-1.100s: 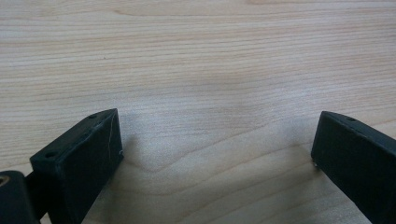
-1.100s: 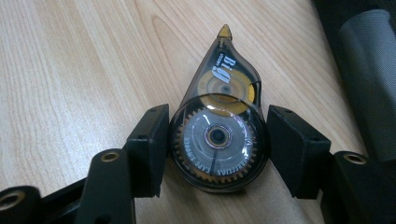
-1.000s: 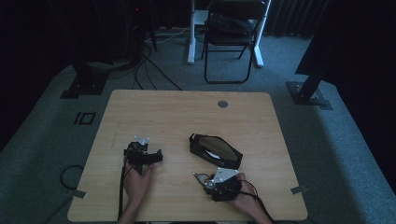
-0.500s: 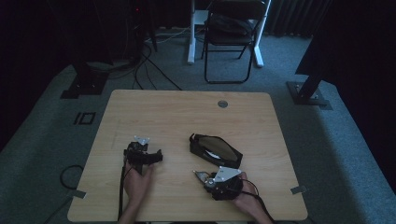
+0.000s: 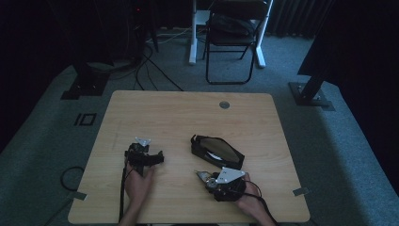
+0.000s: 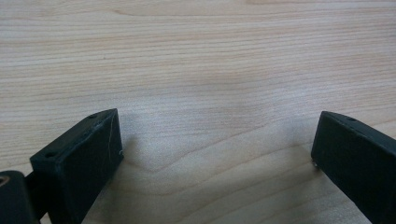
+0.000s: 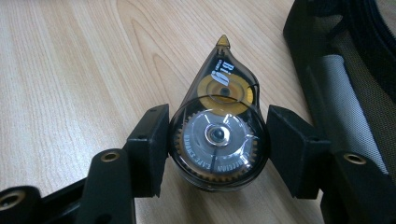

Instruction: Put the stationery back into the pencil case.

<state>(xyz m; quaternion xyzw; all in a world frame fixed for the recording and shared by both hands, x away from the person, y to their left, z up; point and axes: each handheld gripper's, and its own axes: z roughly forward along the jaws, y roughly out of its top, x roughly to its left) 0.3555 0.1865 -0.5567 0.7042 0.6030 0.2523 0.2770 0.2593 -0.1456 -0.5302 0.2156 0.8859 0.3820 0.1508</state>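
A dark see-through correction tape dispenser (image 7: 217, 135) with a yellow reel and a toothed silver wheel sits between the jaws of my right gripper (image 7: 217, 145). Both pads touch its sides, and its tip points away from me. In the high view my right gripper (image 5: 205, 176) is at the table's near right, just in front of an unzipped black pouch (image 5: 217, 151). My left gripper (image 5: 144, 155) rests at the near left. Its jaws stand wide apart over bare wood, with nothing between its fingertips (image 6: 84, 154).
The pouch's mesh lining (image 7: 348, 102) lies close to the right of the right jaw. The wooden table (image 5: 188, 113) has a round cable port (image 5: 224, 104) at the back. A folding chair (image 5: 234, 42) and stand bases stand beyond the table on the carpet.
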